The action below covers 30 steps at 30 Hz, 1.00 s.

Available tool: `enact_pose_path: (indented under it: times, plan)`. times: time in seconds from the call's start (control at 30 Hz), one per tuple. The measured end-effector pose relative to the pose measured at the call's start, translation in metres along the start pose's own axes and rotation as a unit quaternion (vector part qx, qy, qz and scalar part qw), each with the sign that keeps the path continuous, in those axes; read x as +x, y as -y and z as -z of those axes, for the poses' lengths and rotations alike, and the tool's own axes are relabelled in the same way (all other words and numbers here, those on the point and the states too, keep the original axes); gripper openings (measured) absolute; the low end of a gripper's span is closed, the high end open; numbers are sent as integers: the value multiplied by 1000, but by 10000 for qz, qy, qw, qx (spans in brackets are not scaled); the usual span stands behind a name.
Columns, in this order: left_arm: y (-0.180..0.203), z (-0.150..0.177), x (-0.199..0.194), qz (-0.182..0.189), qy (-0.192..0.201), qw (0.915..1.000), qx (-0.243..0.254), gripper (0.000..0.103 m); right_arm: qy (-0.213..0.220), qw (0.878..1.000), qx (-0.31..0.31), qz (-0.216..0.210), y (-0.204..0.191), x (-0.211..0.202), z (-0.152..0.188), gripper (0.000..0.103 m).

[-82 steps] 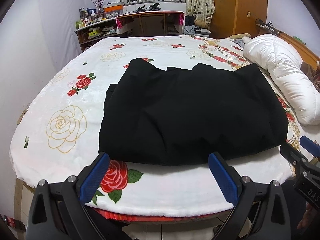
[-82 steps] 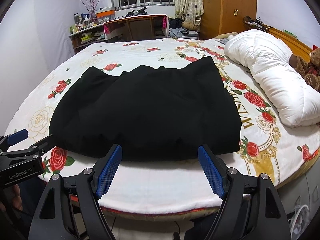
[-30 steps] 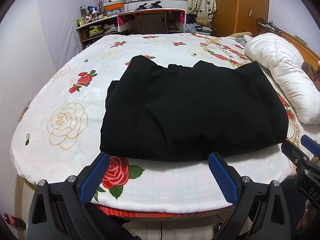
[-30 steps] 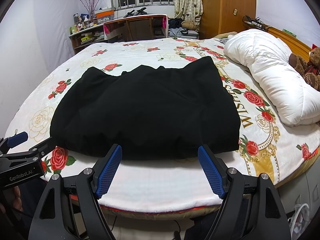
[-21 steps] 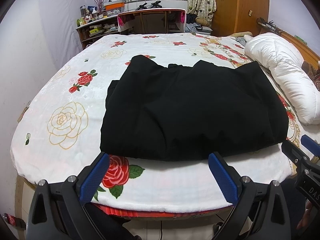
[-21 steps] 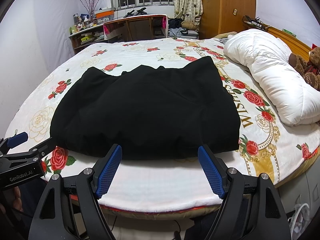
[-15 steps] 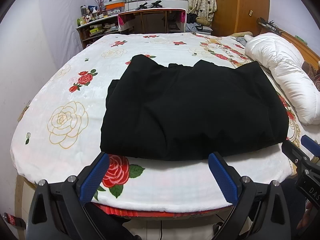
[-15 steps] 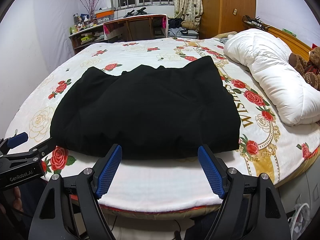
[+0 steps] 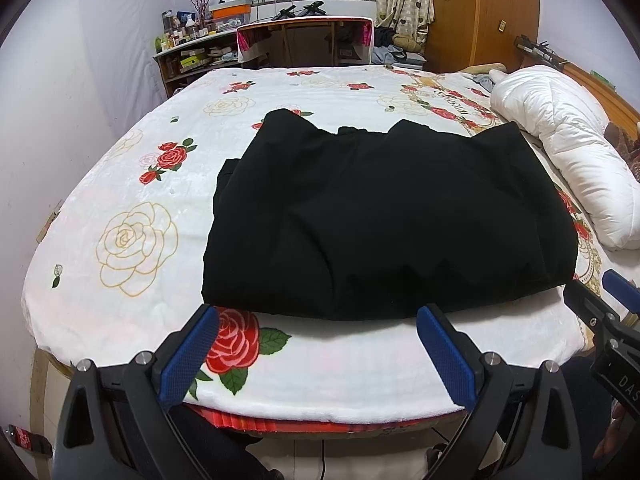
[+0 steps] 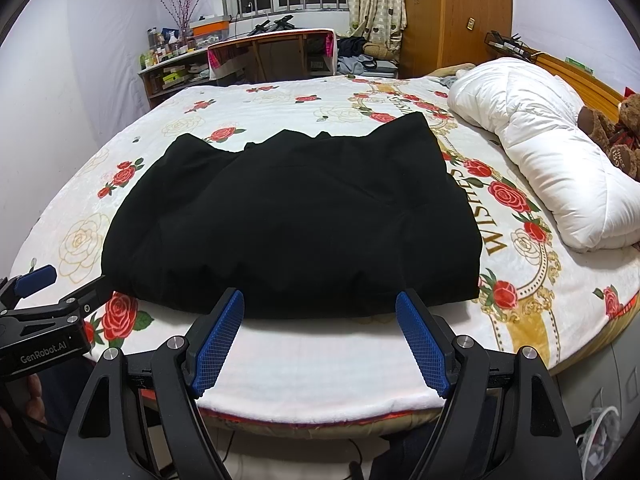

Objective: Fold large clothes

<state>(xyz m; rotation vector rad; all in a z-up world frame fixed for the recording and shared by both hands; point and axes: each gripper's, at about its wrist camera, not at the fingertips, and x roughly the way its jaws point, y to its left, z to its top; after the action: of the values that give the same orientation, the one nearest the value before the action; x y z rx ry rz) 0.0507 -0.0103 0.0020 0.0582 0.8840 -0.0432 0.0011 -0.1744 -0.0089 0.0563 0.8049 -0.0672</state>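
A large black garment [image 9: 384, 216] lies folded into a broad rectangle on the white rose-print bedspread [image 9: 132, 236]; it also shows in the right wrist view [image 10: 296, 220]. My left gripper [image 9: 318, 320] is open and empty, held at the bed's near edge just short of the garment's front fold. My right gripper [image 10: 320, 304] is open and empty, also just short of the front fold. Each gripper shows at the edge of the other's view: the right gripper [image 9: 600, 300] and the left gripper [image 10: 48, 292].
A white duvet [image 10: 540, 152] lies along the right side of the bed, with a teddy bear [image 10: 616, 136] beyond it. A desk [image 9: 304, 40], cluttered shelves [image 9: 188, 48] and a wooden wardrobe [image 9: 480, 12] stand past the far edge.
Both grippers stay open and almost still. The views have shifted only slightly; the garment has not moved.
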Motion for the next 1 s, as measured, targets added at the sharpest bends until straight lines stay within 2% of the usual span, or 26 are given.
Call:
enact_pose_path:
  times: [1.0]
  plan:
    - [-2, 2, -2, -2, -20, 10000, -13, 100, -1, 10000, 4, -10, 1, -1, 0, 78]
